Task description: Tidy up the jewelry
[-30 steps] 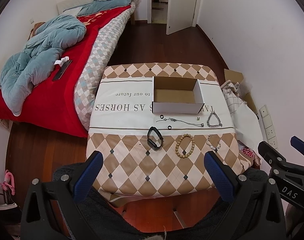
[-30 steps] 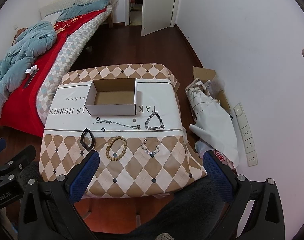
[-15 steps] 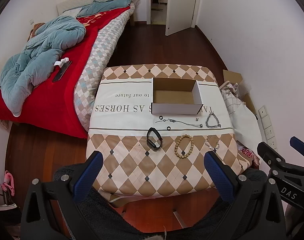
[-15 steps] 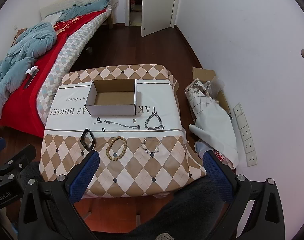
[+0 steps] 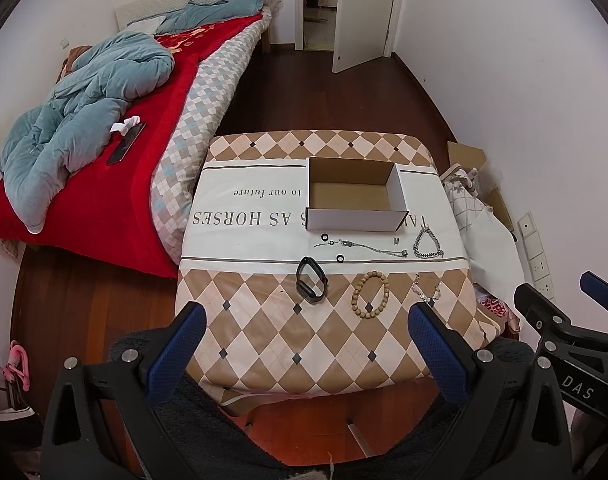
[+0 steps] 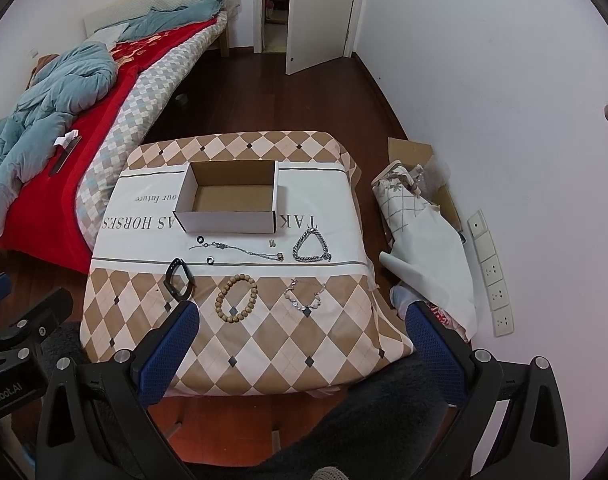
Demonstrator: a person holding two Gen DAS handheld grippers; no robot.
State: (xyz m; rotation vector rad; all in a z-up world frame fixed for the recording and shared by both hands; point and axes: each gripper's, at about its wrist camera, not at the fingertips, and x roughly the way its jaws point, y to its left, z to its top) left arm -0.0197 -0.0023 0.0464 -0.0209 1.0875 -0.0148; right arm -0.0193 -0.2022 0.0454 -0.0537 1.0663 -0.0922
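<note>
Diamond-pattern cloth [image 5: 288,344]: thin chain [image 5: 360,245] lies lengthwise, parallel to box [image 5: 356,216] front.

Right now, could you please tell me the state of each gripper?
Left gripper: open, holding nothing.
Right gripper: open, holding nothing.

I am holding my left gripper [image 5: 304,336] and my right gripper [image 6: 302,332] side by side, jaws spread wide and empty, both hovering short of the table's [image 5: 324,344] near edge.
</note>
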